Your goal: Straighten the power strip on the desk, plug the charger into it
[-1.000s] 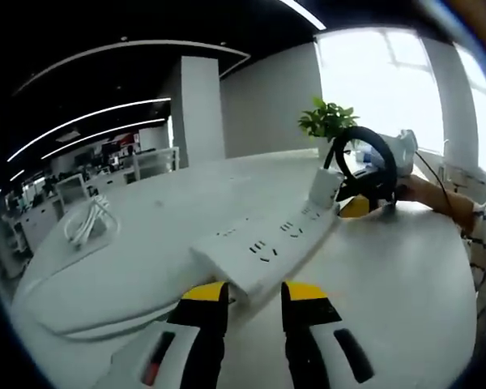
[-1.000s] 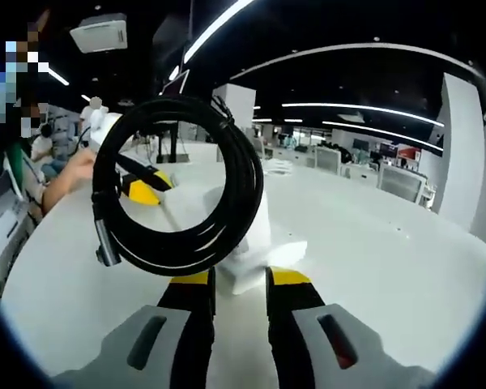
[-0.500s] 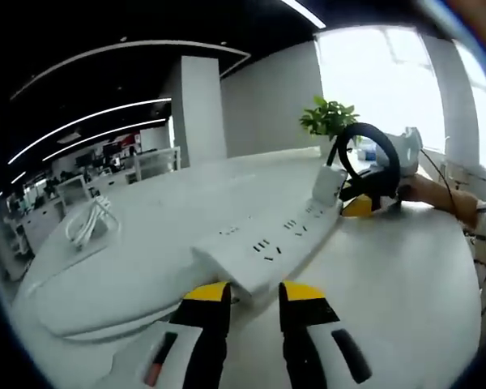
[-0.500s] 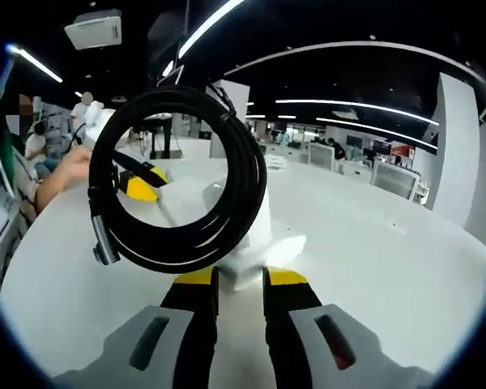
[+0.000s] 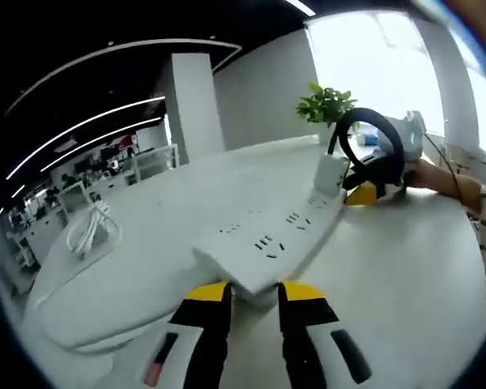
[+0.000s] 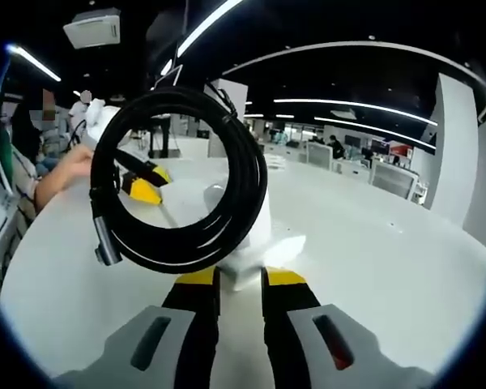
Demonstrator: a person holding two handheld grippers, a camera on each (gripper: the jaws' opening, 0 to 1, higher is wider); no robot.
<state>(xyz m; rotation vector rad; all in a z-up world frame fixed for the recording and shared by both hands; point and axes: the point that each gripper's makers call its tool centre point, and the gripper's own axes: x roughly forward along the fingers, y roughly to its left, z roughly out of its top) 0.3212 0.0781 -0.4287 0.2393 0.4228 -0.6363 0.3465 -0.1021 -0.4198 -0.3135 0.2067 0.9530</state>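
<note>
Since a second ago the power strip [image 5: 269,243] has swung a little: its far end with the charger [image 5: 330,173] now sits further from my left tool [image 5: 253,293] and more in line with it, and the right tool [image 6: 239,278] has kept its grip unchanged. The power strip, long and white, lies on the white desk [image 5: 405,267] with its near end between my left tool's yellow-tipped jaws, which are close together and clamped on that end. The charger, a white block, stands upright in a socket at the strip's far end. In the right gripper view the charger [image 6: 255,235] sits between my right tool's jaws, which are nearly together and clamped on its body. Its black cable [image 6: 186,182], wound in a round coil, hangs in front of it, with a metal-tipped plug end [image 6: 105,243] at the coil's left. The other tool's yellow tips [image 6: 142,188] and a hand [image 6: 65,172] lie beyond the coil. Further out, in the left gripper view: a green plant [image 5: 326,105] behind the charger, and a bundle of white cable [image 5: 89,228] on the desk, well apart to the left.
</note>
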